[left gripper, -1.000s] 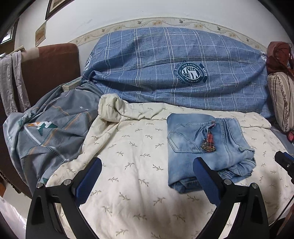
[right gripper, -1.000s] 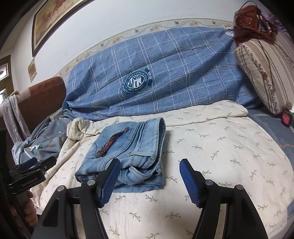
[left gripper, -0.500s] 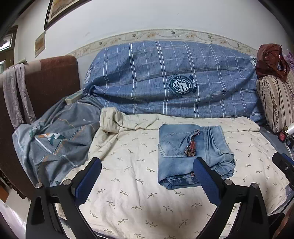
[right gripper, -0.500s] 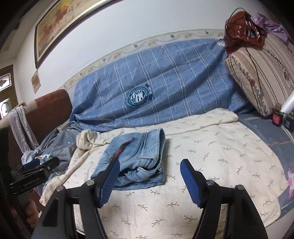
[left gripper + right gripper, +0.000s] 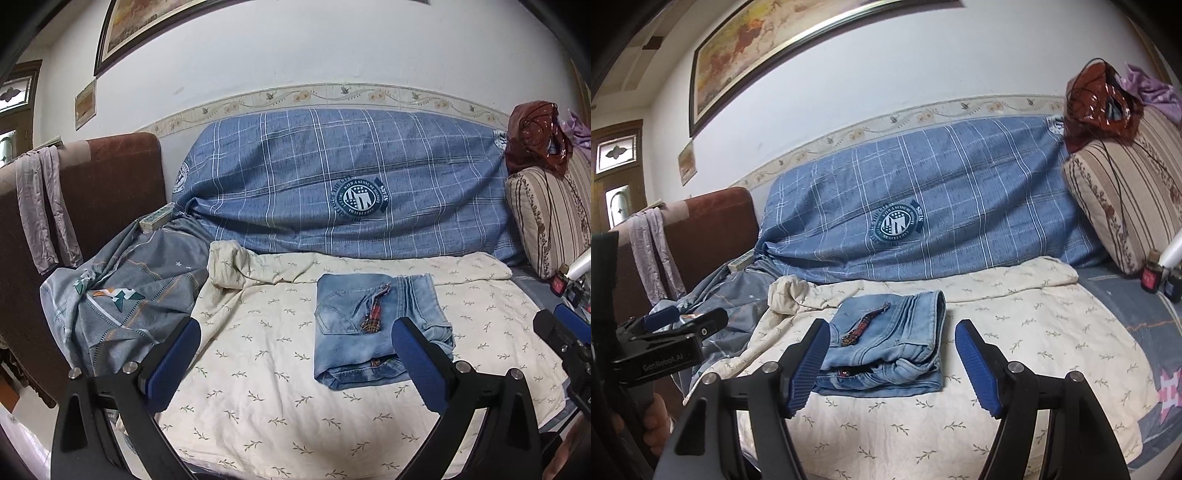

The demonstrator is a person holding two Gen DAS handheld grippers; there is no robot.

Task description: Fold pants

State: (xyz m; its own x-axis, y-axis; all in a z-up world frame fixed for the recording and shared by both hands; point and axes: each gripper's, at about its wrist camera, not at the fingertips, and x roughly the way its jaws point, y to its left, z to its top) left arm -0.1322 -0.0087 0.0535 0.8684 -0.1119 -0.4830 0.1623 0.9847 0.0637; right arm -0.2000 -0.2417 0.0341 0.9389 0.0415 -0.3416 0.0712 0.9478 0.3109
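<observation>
The light blue denim pants (image 5: pixel 373 328) lie folded into a compact rectangle on the cream leaf-print sheet (image 5: pixel 273 373), a red plaid tag on the back pocket. In the right wrist view the same pants (image 5: pixel 894 347) show their stacked folded edges toward me. My left gripper (image 5: pixel 295 354) hovers well back from the sheet, open, nothing between its blue pads. My right gripper (image 5: pixel 890 362) is also open and empty, held back in front of the pants. Each view catches the other gripper at its edge: the right gripper (image 5: pixel 565 332) and the left gripper (image 5: pixel 679 325).
A blue plaid cover (image 5: pixel 343 188) drapes the sofa back. A grey printed cloth (image 5: pixel 122 302) is heaped at left beside a brown armrest (image 5: pixel 107 184) with a lilac cloth hung on it. A striped pillow (image 5: pixel 1126 199) and small bottles (image 5: pixel 1152 277) sit at right.
Both grippers have drawn back and risen from the pants, which now look smaller and farther. The folded pants have not moved. Both grippers stay open.
</observation>
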